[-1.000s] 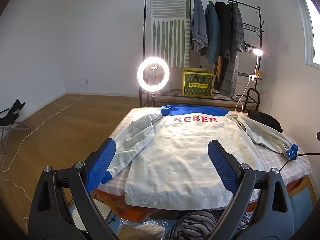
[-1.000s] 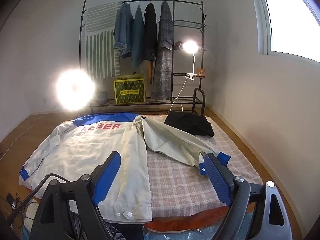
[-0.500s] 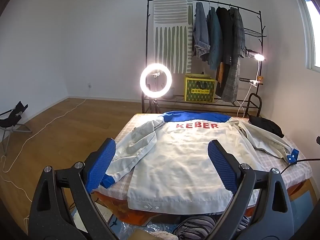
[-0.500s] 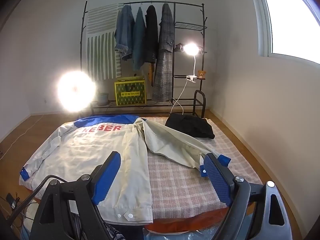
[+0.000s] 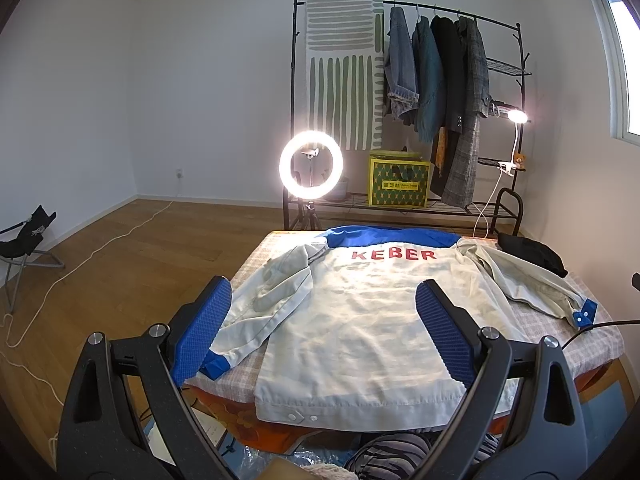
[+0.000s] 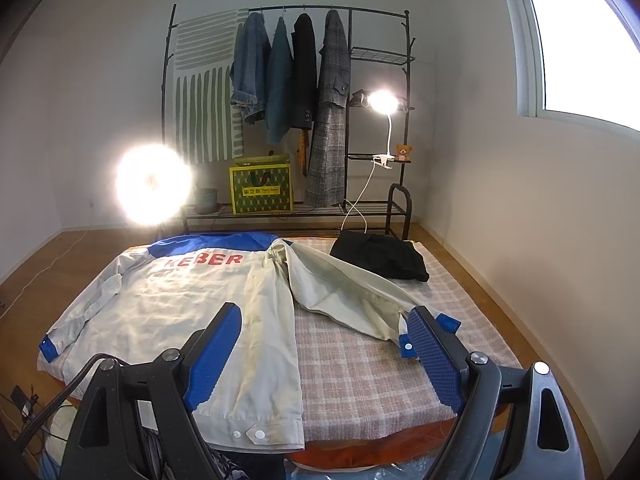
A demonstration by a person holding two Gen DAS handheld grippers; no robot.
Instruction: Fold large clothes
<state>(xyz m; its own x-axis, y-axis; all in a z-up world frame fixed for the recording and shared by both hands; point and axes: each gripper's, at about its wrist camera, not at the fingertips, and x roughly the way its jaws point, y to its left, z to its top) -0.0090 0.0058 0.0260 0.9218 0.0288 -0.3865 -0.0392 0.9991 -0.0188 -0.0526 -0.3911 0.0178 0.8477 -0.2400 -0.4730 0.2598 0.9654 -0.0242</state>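
A cream jacket [image 5: 360, 312] with a blue yoke and red "KEBER" lettering lies back-up on the checked bed cover [image 5: 600, 332]. It also shows in the right wrist view [image 6: 192, 300]. Its sleeves spread out to both sides, each with a blue cuff; the left cuff [image 5: 216, 366] lies near the bed's left edge, the right cuff [image 6: 432, 332] on the cover at the right. My left gripper [image 5: 324, 320] is open and empty, above the near hem. My right gripper [image 6: 324, 344] is open and empty, above the jacket's right side and near the right cuff.
A folded black garment [image 6: 380, 256] lies at the bed's far right corner. Behind the bed stand a lit ring light [image 5: 311, 165], a clothes rack with hanging coats [image 5: 436, 80], a yellow box [image 5: 400, 182] and a clip lamp [image 5: 516, 116]. A folding chair [image 5: 28, 236] stands at the left.
Both cameras have tilted or risen slightly, so the bed and jacket sit lower in view. The jacket has not moved and both grippers stay open.
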